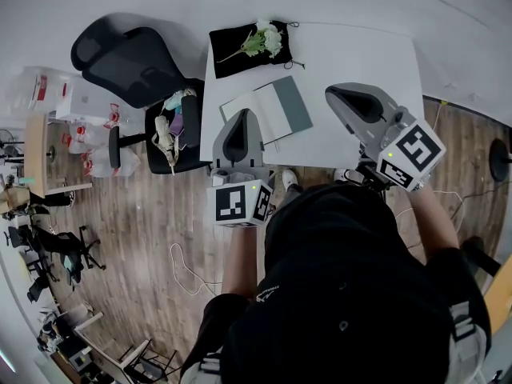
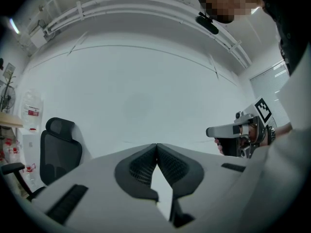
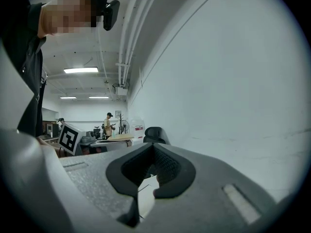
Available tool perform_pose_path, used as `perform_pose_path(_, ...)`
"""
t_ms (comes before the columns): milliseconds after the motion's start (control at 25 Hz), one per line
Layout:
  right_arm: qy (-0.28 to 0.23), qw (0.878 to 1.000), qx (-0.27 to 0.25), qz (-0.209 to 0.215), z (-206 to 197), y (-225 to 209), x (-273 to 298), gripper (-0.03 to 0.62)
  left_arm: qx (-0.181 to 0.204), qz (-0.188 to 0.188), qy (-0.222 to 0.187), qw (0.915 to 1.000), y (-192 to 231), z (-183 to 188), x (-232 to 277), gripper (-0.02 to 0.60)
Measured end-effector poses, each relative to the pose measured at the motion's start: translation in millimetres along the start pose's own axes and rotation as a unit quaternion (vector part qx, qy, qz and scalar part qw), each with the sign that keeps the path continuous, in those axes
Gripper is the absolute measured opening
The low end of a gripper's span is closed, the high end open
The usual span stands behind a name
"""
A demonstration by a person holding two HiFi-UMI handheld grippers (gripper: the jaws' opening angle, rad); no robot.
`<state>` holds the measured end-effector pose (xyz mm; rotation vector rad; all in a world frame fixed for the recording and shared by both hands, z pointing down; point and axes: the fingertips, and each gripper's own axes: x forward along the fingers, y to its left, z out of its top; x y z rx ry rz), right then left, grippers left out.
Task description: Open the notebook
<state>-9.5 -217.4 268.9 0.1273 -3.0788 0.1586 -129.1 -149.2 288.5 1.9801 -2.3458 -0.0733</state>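
The notebook (image 1: 272, 109) lies on the white table (image 1: 360, 54), showing a white page on its left and a grey-green panel on its right. In the head view my left gripper (image 1: 242, 114) hovers over the notebook's near left part, and my right gripper (image 1: 331, 94) is held off to its right, over bare table. Both point level, away from me. In the left gripper view the left gripper (image 2: 156, 146) has its jaws together with nothing between them. The right gripper (image 3: 153, 148) looks the same in its own view. Neither gripper view shows the notebook.
A black cloth (image 1: 232, 54) with white flowers (image 1: 266, 38) lies at the table's far edge behind the notebook. A black office chair (image 1: 132, 66) stands left of the table, a seat with clutter (image 1: 170, 130) beside it. Wooden floor (image 1: 152, 222) surrounds me. People (image 3: 109, 124) stand far off.
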Motion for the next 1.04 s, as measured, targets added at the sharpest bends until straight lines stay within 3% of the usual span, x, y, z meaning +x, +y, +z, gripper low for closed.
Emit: perform_pose_path(1040, 0.002, 1.0, 0.0, -0.012, -10.5, -8.5, 0.1, 0.005, 0.007, 0.001, 0.021, 0.9998, -1.2, -32.4, 2.9, 0.006)
